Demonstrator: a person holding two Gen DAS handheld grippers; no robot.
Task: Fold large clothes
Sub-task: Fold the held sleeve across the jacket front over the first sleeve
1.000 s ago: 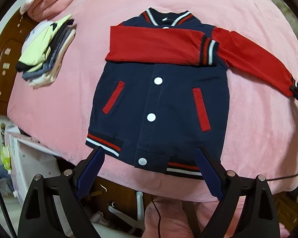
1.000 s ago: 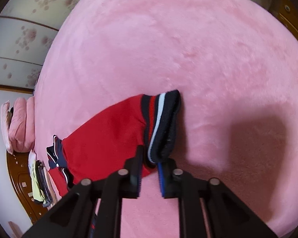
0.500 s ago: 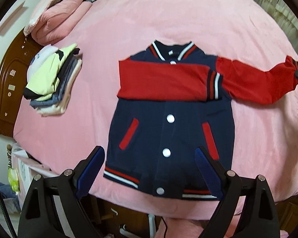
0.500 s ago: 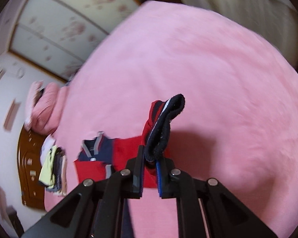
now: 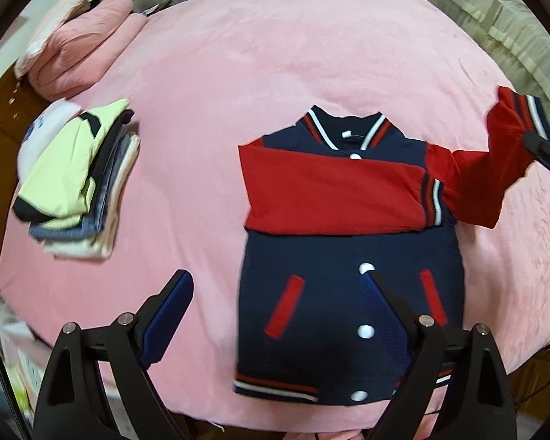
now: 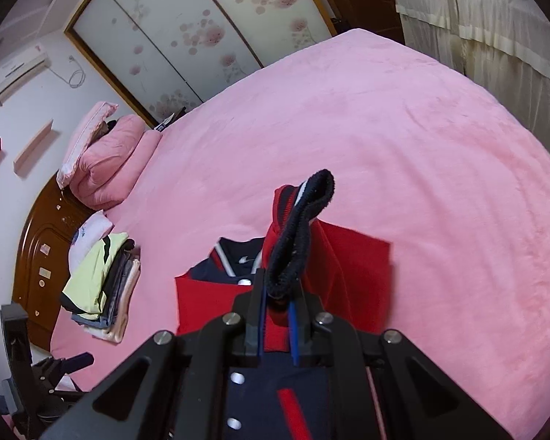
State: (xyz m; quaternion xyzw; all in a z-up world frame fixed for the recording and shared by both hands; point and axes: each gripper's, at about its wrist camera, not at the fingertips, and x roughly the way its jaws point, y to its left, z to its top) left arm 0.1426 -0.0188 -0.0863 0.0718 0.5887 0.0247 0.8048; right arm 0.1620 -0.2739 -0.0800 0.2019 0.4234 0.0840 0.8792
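- Lying flat, front up, in the lower right of the left wrist view is the jacket (image 5: 348, 256), navy body, red sleeves, white snaps; its hem reaches almost to the near edge of the pink bedspread (image 5: 275, 73).
- One sleeve (image 5: 330, 194) is seen folded across the chest, its striped cuff resting near the right shoulder.
- The other sleeve (image 5: 495, 179) is seen lifted off the bed toward the right edge of that frame, sagging between shoulder and cuff.
- The striped cuff (image 6: 300, 234) of the lifted sleeve is clamped by the right gripper (image 6: 277, 326); jaws are nearly together with knit rib bunched between them, a loop of cuff sticking up above the fingertips.
- The left gripper (image 5: 275, 311) is spread wide and holds nothing; it hangs over the jacket's lower left, one finger over bare bedspread, the other over the snap placket.
- Handling is judged as soft and limp: fabric droops wherever unsupported, so the sleeve will fall where it is laid rather than hold a line. The weight is judged moderate; the quilted body is thicker than the sleeves.
- The ribbed cuff and hem band are judged the best holds: thick, grippy, unlikely to slip. The smooth sleeve cloth is judged easier to lose.
- Snaps are hard points; pinching on them is best avoided.
- The hem corners at the bottom of the frame are judged the likely hold for the body fold.
- A stack of folded clothes (image 5: 77, 183) is seen at the left, well apart from the jacket; pillows (image 5: 80, 51) lie in the upper left.
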